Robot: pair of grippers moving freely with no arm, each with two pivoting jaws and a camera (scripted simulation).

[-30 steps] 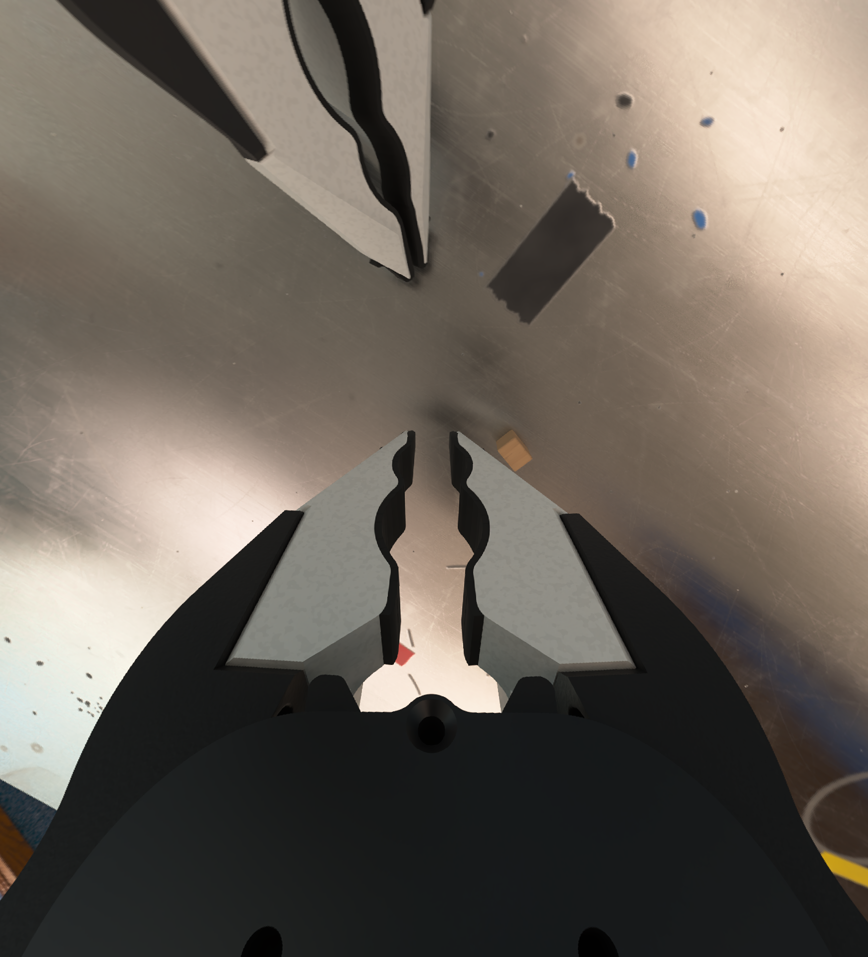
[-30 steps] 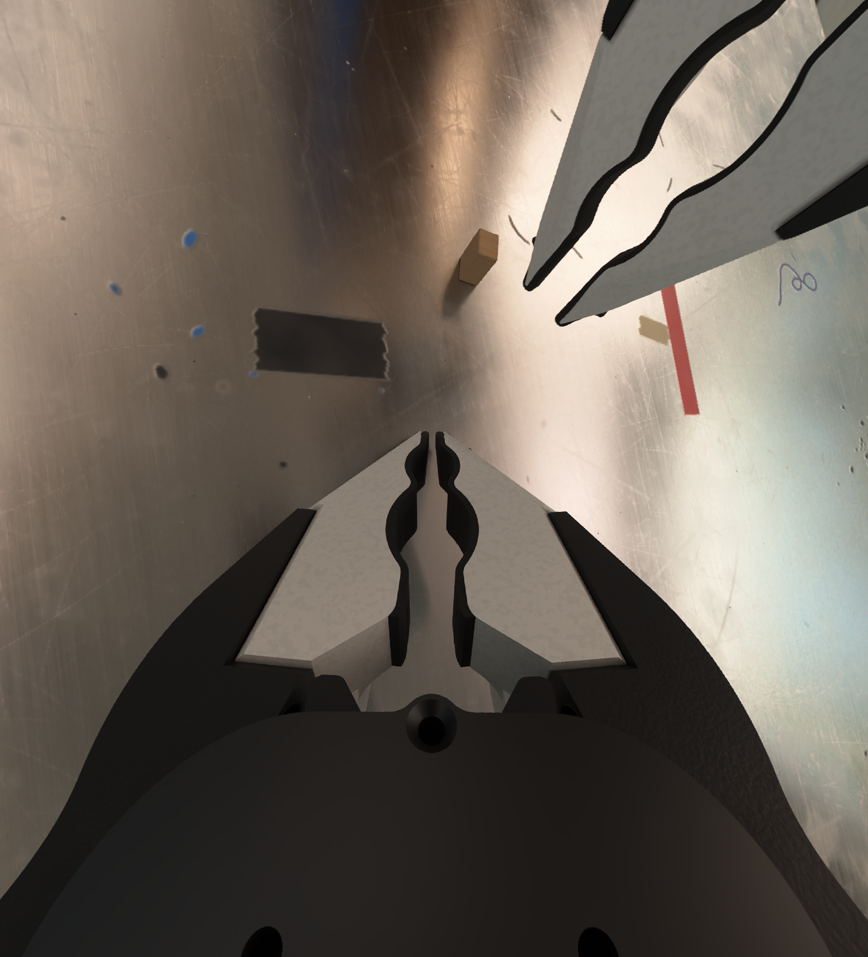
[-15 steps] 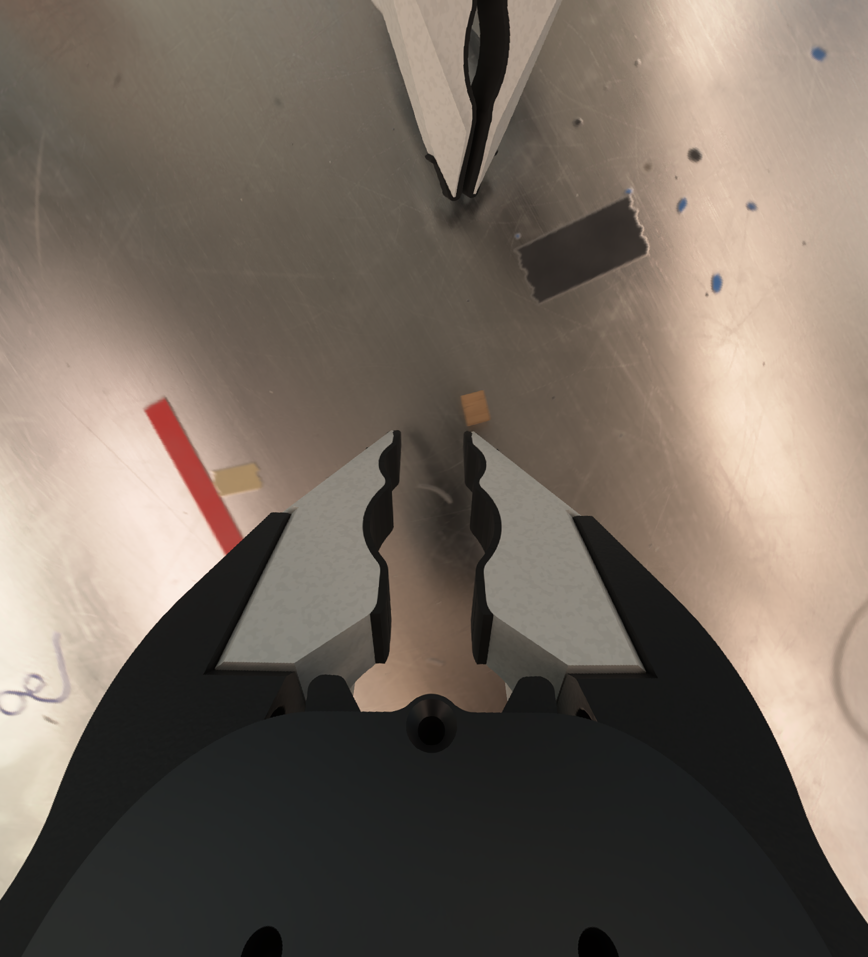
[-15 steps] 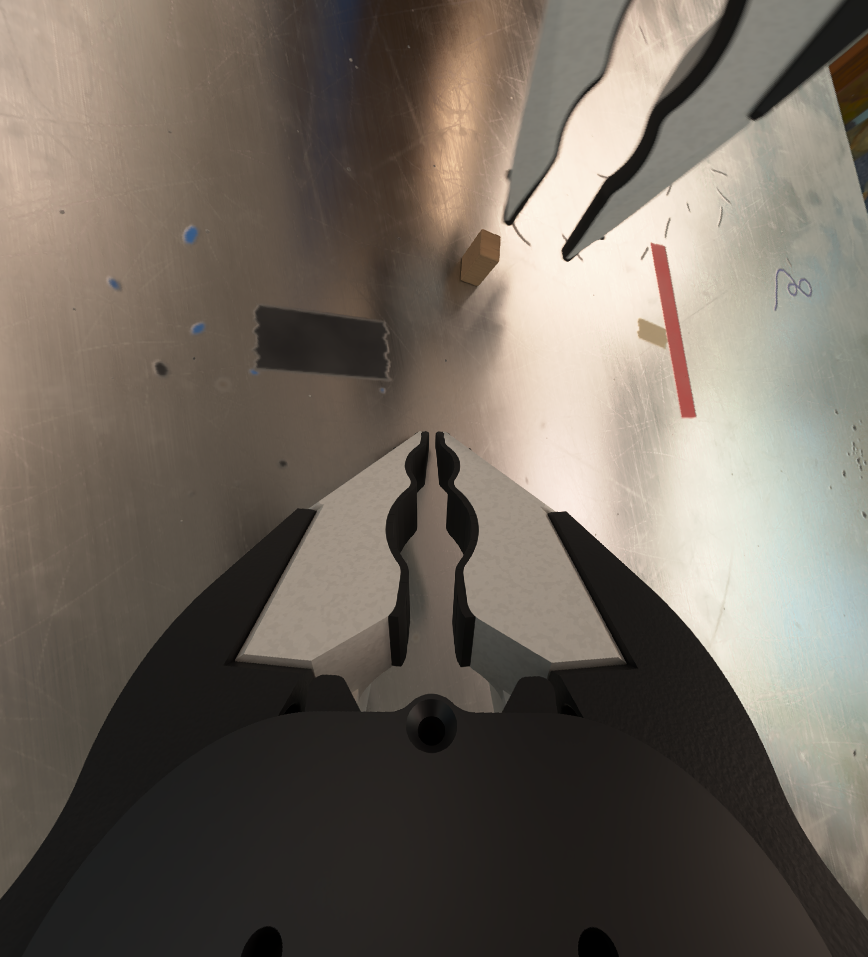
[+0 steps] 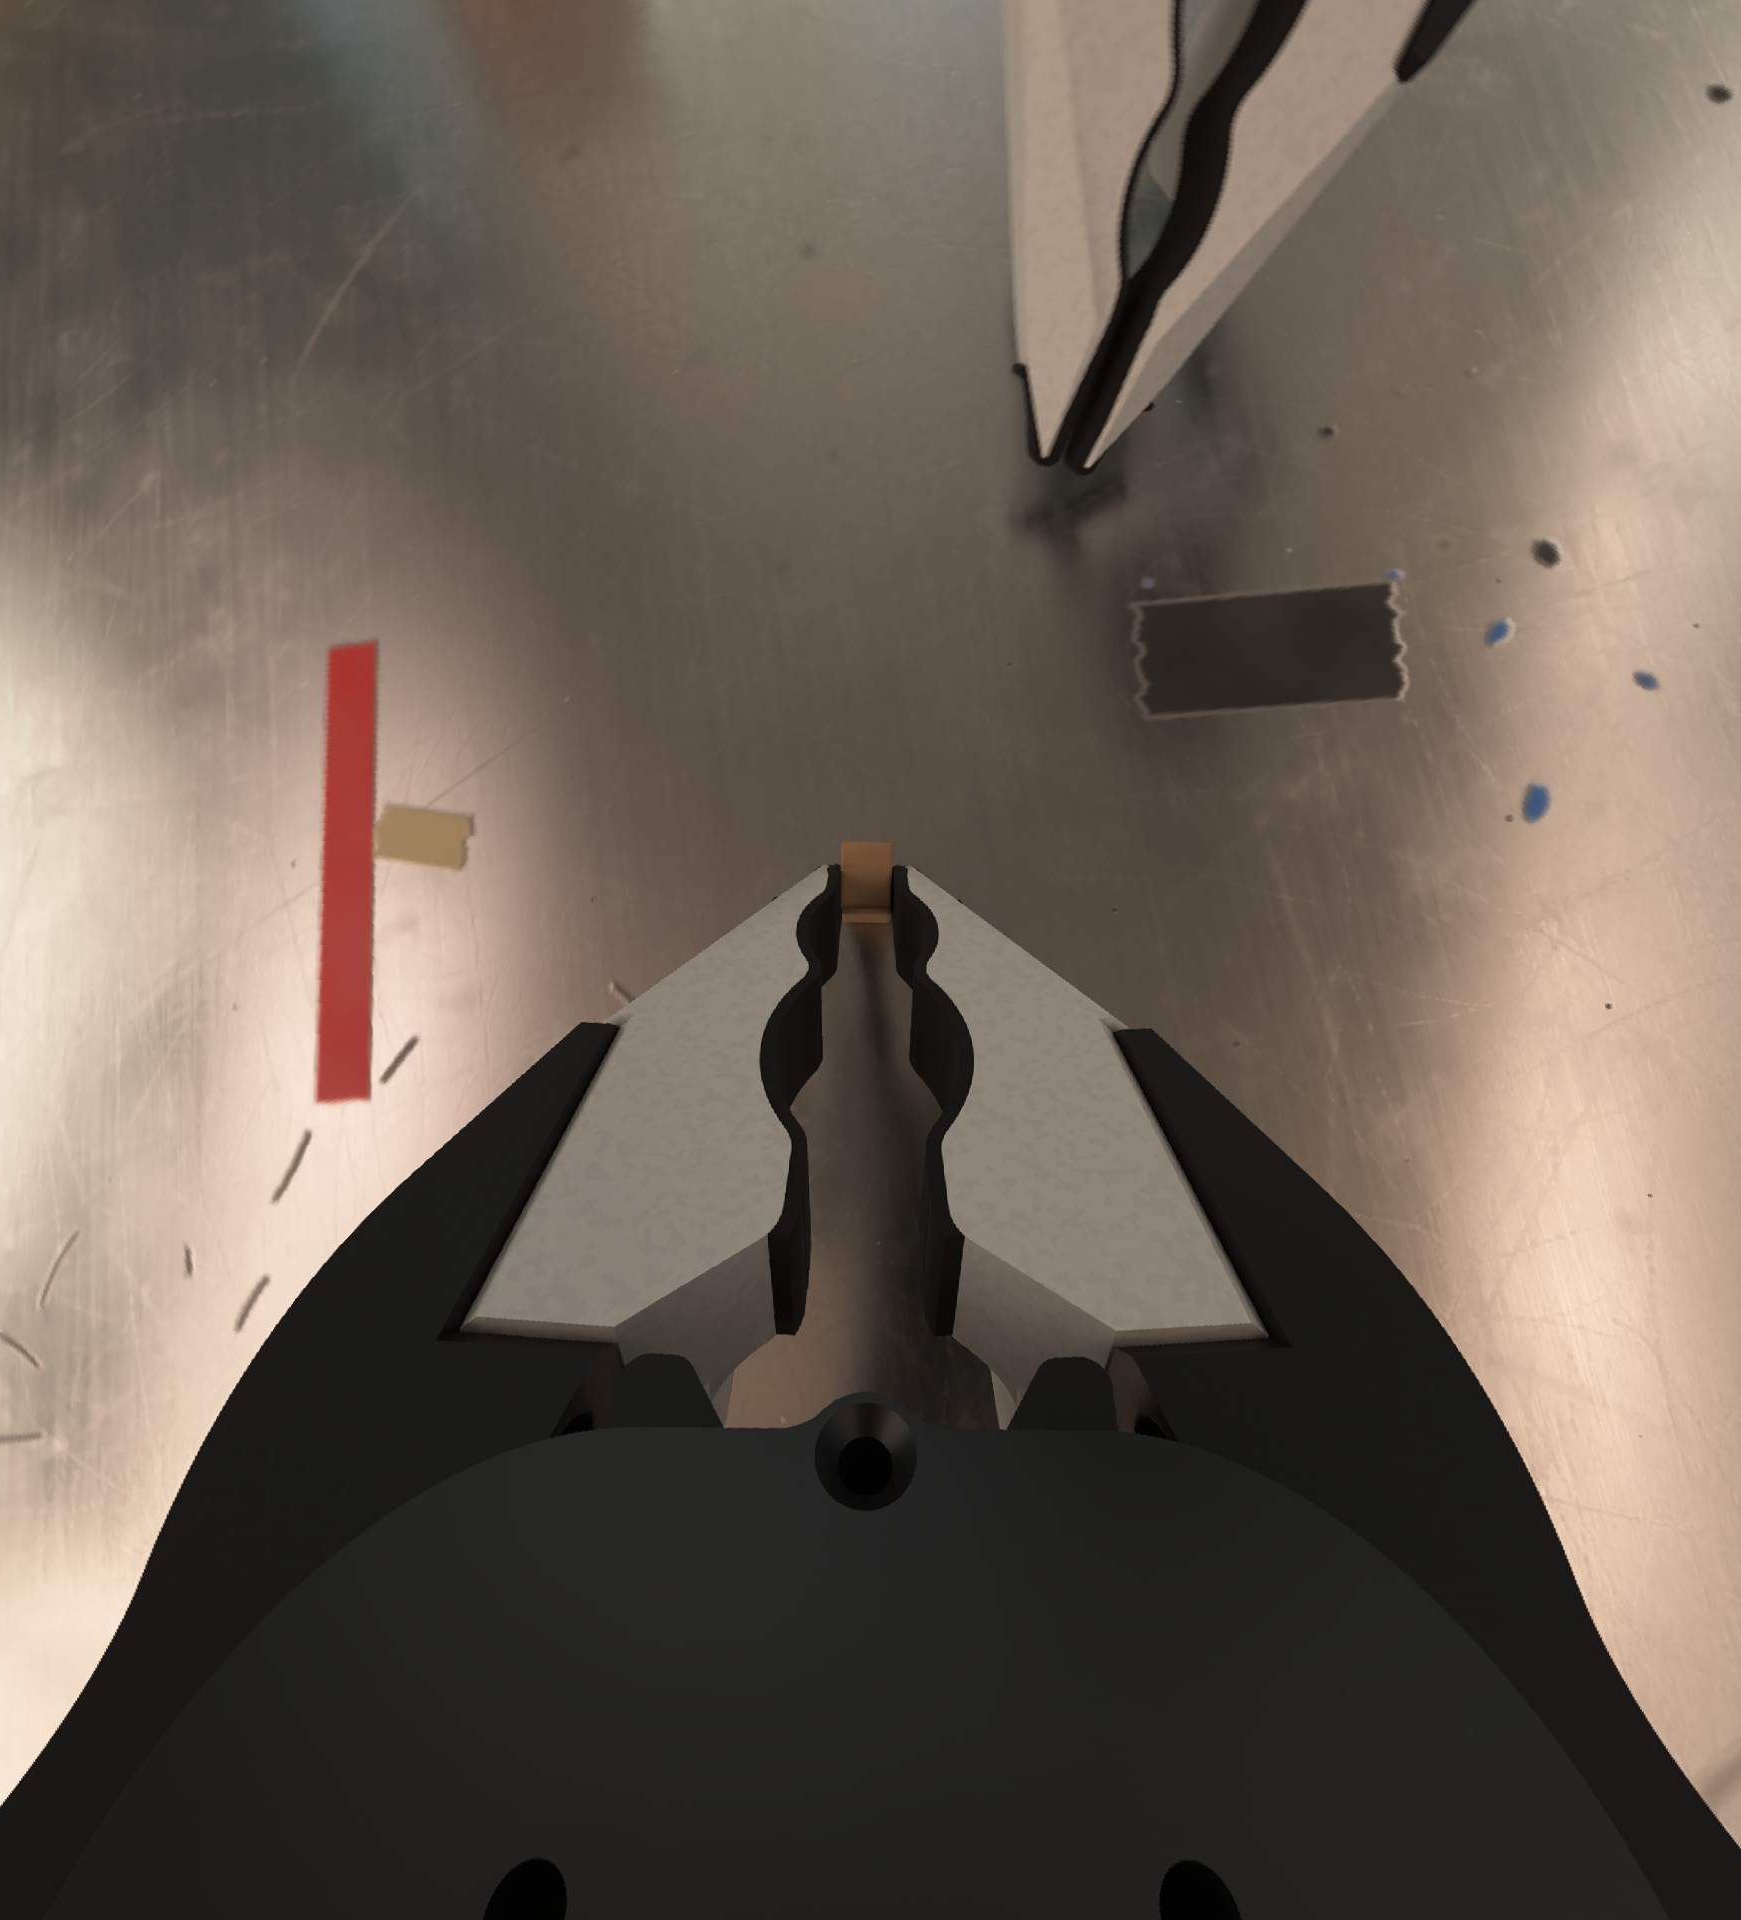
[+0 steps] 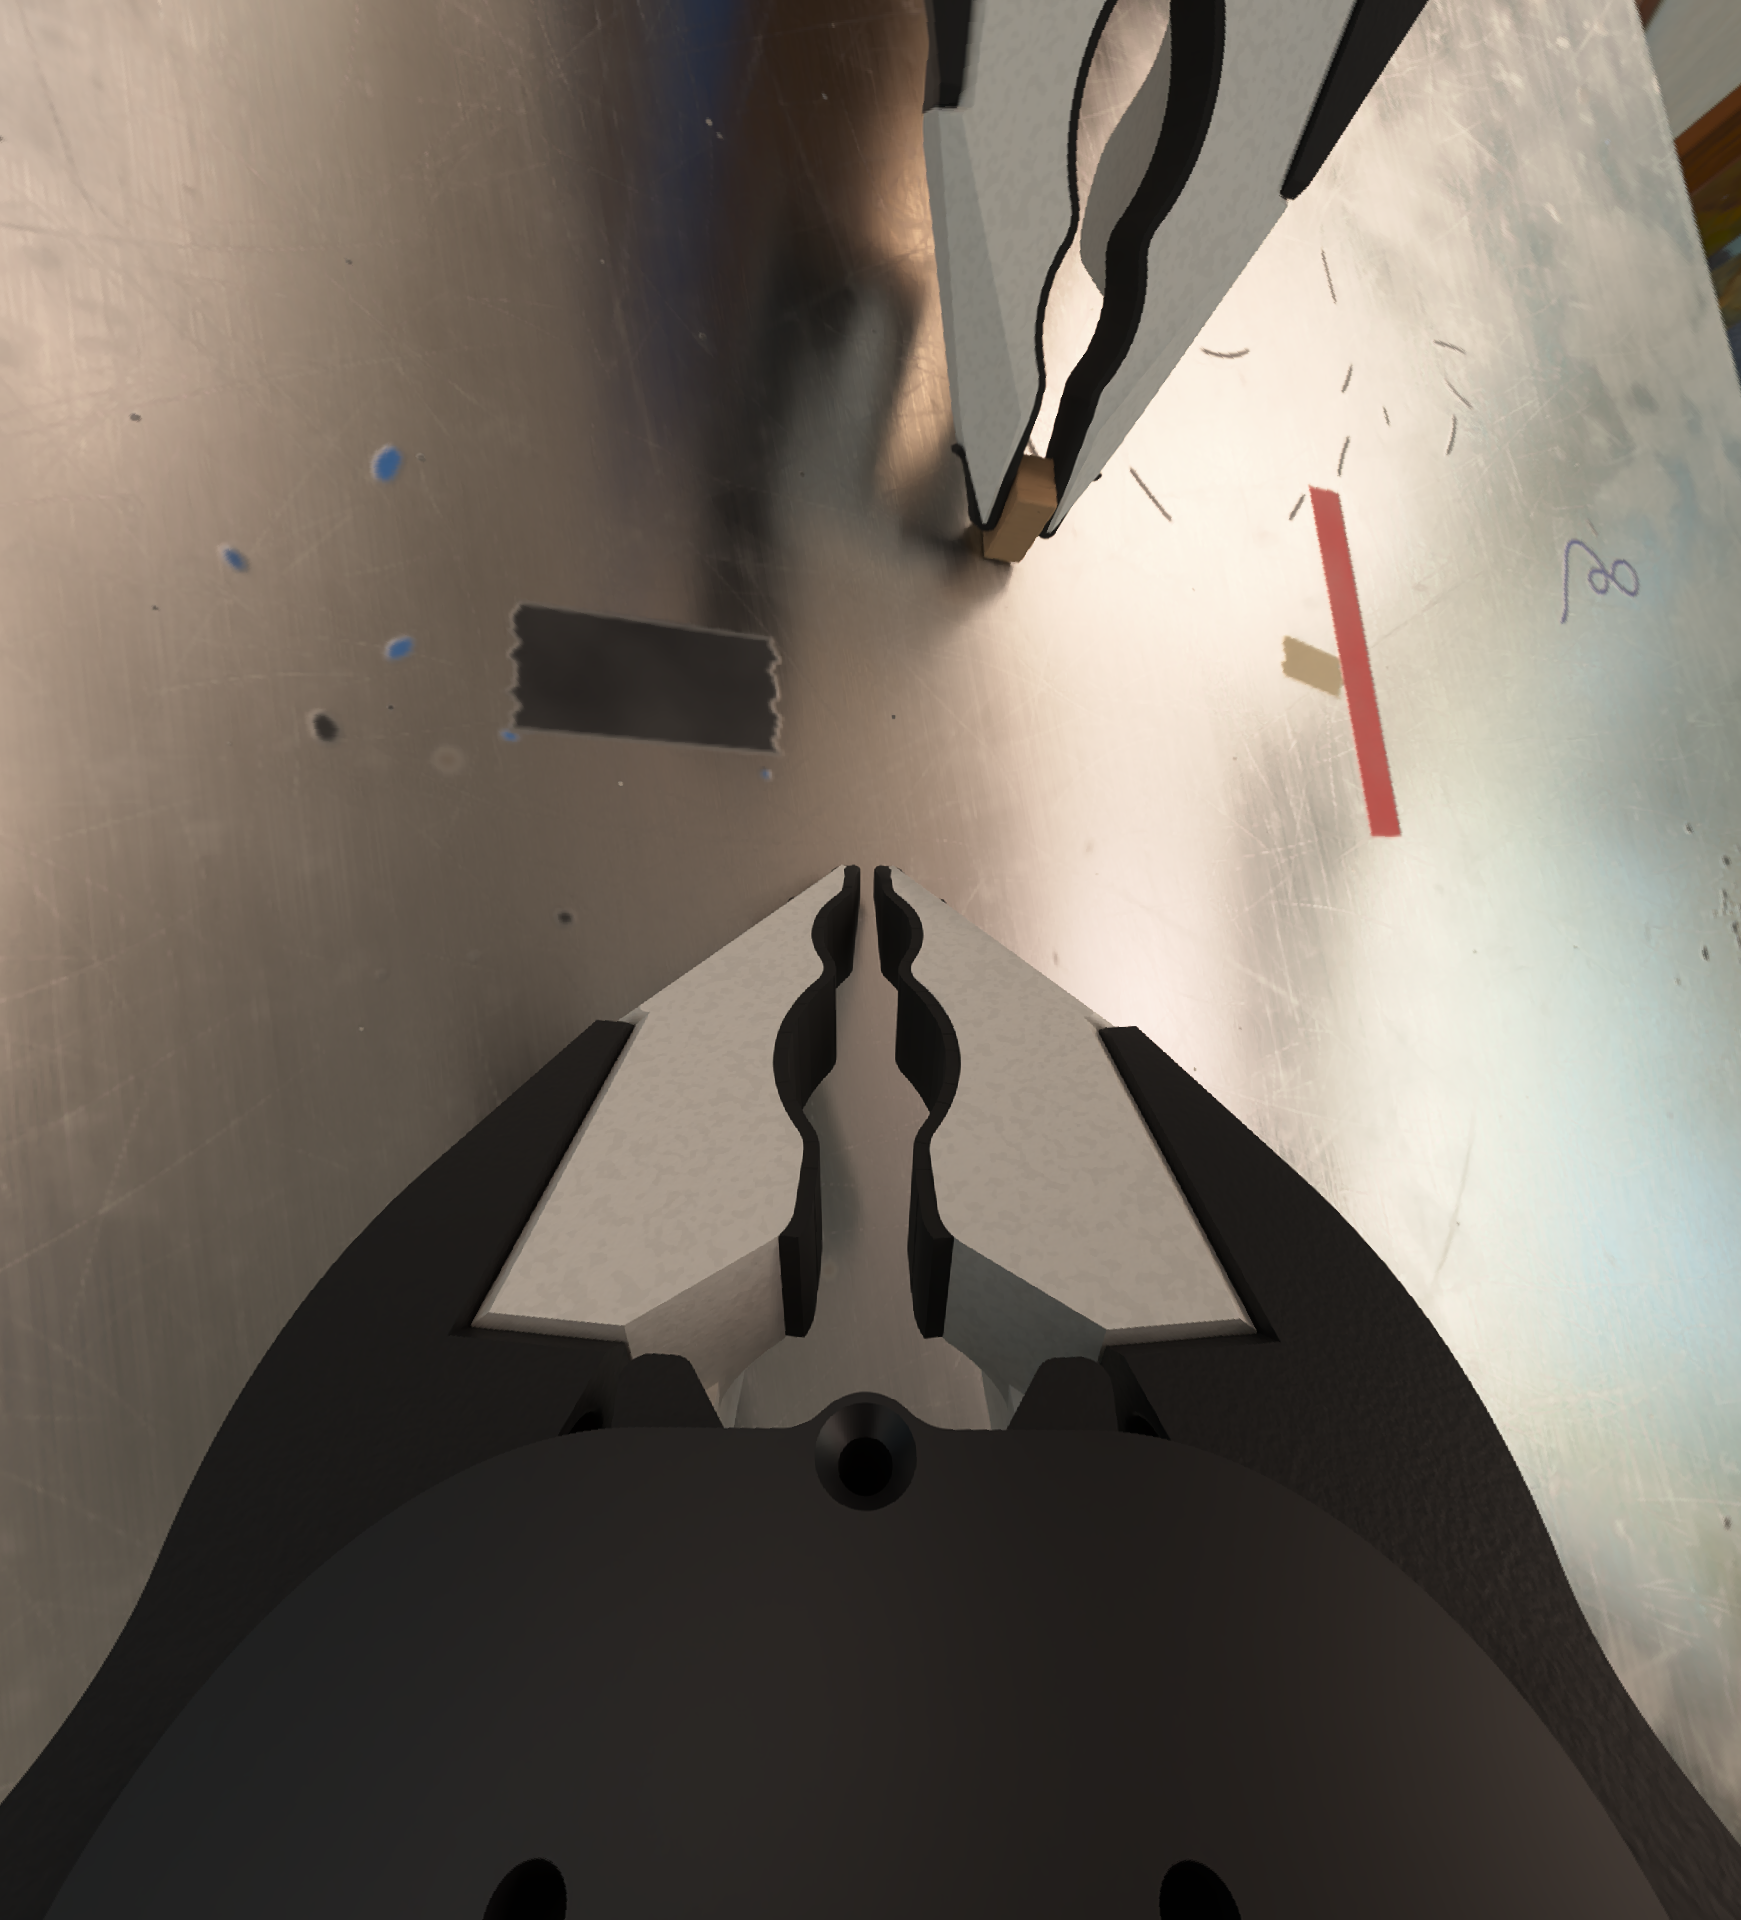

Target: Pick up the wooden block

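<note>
scratched metal table [image 5: 637, 520]; left claw [image 5: 867, 883] clamped on wooden block [image 5: 866, 878] at tips, ready to lift; right claw [image 6: 867, 878] closed, empty, parked clear

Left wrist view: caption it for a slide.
Left gripper shut on the wooden block above the metal table.

light: bright, patchy glare on metal table [image 5: 637, 468] | shadows: soft | edges: wide-angle stretch

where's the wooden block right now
The wooden block sits between the left claw tips, on the metal table; the right wrist view shows it right of the black tape.
</note>
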